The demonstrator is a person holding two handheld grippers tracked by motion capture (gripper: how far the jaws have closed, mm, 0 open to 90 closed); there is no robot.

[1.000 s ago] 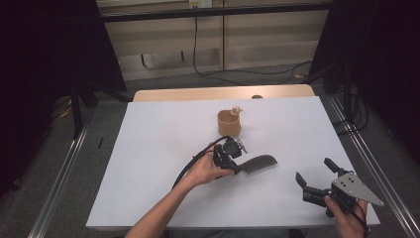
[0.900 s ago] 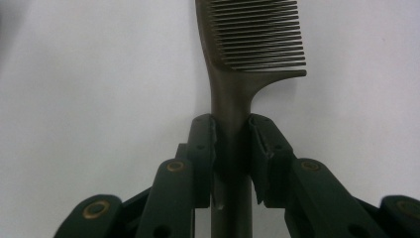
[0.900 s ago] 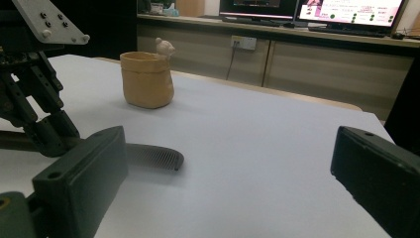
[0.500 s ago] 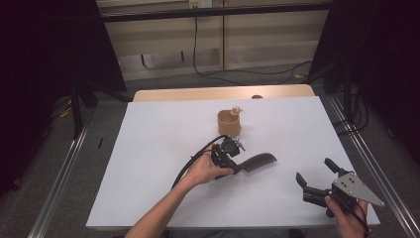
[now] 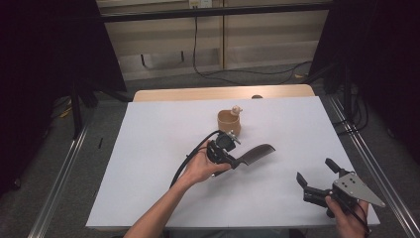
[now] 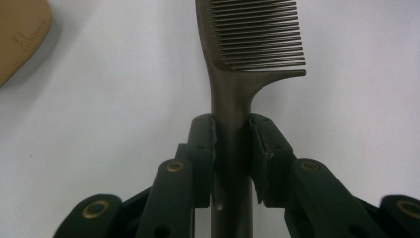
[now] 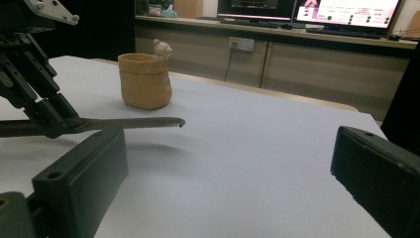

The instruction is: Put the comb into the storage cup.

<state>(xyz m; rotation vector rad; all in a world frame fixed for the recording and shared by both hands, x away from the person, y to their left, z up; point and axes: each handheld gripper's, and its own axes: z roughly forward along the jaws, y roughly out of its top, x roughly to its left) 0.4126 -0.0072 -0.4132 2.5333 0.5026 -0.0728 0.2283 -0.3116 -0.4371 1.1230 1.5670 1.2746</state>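
A dark comb (image 5: 257, 152) hangs just above the white table, teeth end pointing right, with a shadow under it. My left gripper (image 5: 236, 161) is shut on its handle; in the left gripper view the jaws clamp the comb (image 6: 252, 34) handle from both sides at my left gripper (image 6: 232, 129). A tan cup (image 5: 229, 121) with a small figure on its rim stands just beyond. My right gripper (image 5: 314, 169) is open near the front right of the table, nothing between its jaws. The right gripper view shows the comb (image 7: 129, 123), the cup (image 7: 145, 81) and my right gripper (image 7: 230, 163).
The white table (image 5: 148, 148) spreads bare to the left and front. A wooden strip (image 5: 198, 94) runs along its far edge. Metal rails (image 5: 59, 173) flank the table on both sides. The left gripper's cable (image 5: 190, 156) loops over the hand.
The left gripper and the comb have shifted slightly up the picture, toward the cup. The right gripper has stayed where it was.
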